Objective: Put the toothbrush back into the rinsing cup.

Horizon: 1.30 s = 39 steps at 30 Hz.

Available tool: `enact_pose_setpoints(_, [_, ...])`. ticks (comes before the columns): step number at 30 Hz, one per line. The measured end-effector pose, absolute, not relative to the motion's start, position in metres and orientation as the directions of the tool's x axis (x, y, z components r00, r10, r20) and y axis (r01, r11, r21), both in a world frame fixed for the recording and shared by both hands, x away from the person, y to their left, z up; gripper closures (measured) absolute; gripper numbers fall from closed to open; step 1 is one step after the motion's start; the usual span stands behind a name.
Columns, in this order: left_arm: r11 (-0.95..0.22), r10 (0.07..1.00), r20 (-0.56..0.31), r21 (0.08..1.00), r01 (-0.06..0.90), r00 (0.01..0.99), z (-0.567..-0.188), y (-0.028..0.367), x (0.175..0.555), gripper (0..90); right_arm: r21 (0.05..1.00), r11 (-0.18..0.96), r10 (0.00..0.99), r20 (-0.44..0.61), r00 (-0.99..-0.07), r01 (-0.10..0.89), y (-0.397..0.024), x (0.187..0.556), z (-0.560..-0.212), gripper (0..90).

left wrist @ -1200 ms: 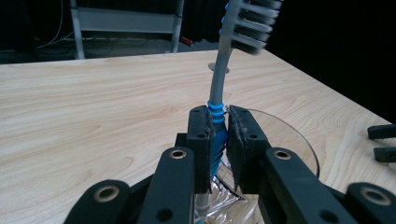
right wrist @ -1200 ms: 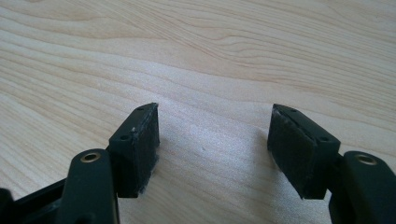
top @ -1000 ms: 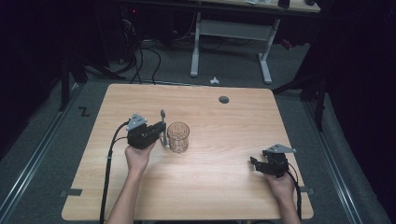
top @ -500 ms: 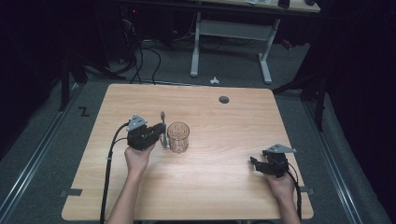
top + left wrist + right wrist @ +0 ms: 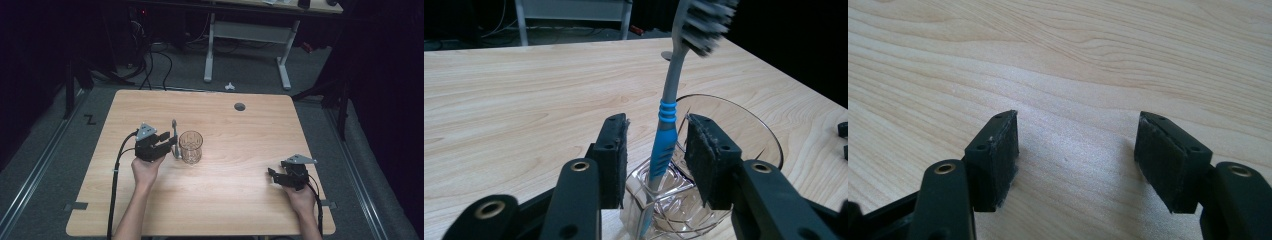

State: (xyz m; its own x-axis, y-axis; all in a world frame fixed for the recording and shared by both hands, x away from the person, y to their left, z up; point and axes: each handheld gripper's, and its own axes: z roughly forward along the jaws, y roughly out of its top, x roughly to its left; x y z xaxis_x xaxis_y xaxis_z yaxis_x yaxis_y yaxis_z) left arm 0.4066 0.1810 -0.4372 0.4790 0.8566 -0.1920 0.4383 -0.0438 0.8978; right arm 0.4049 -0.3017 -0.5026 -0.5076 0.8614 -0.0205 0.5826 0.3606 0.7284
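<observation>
Nearest the person's edge of the wooden surface (image 5: 225,200), the right tool (image 5: 274,175) is sitting low by the right side, gripped by the right hand (image 5: 300,197). Its own view is showing what the high view cannot: both padded jaws are standing wide apart over bare wood grain, with nothing between them.

Farther in and to the left, the left hand (image 5: 146,170) is holding the left tool (image 5: 174,143) just beside a clear glass (image 5: 190,147), with a black cable (image 5: 116,180) trailing back toward the near edge. From above, the toothbrush (image 5: 175,137) is appearing as a thin upright sliver at the jaw tips. The left tool view is giving the detail: the toothbrush (image 5: 667,125), grey with a blue grip, is standing tilted with its lower end inside the glass (image 5: 724,150) and its bristled head up, blurred at the top. The jaws are sitting on either side of the handle with a gap showing on both sides, so the left tool is parted and not pinching it.

Beyond the glass, a round hole (image 5: 240,106) is lying near the far edge, and another desk's white legs (image 5: 208,50) are standing on the floor behind.
</observation>
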Motion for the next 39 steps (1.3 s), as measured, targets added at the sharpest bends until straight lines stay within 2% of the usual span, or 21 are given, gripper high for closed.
enact_pose_setpoints(11, [-0.071, 0.872, -0.155, 0.899, 0.432, 0.465, -0.433, 0.182, 0.401, 54.2, 0.729, 0.360, 0.862, -0.021, -0.507, 0.582, -0.302, 0.405, -0.503, 34.6])
enact_pose_setpoints(18, [-0.066, 0.873, -0.164, 0.893, 0.445, 0.459, -0.431, 0.184, 0.399, 48.3, 0.729, 0.360, 0.862, -0.021, -0.507, 0.582, -0.302, 0.405, -0.503, 34.6])
enact_pose_setpoints(39, [-0.037, 0.893, -0.169, 0.896, 0.442, 0.418, -0.429, 0.203, 0.383, 44.1, 0.729, 0.360, 0.862, -0.021, -0.506, 0.583, -0.302, 0.405, -0.503, 34.6])
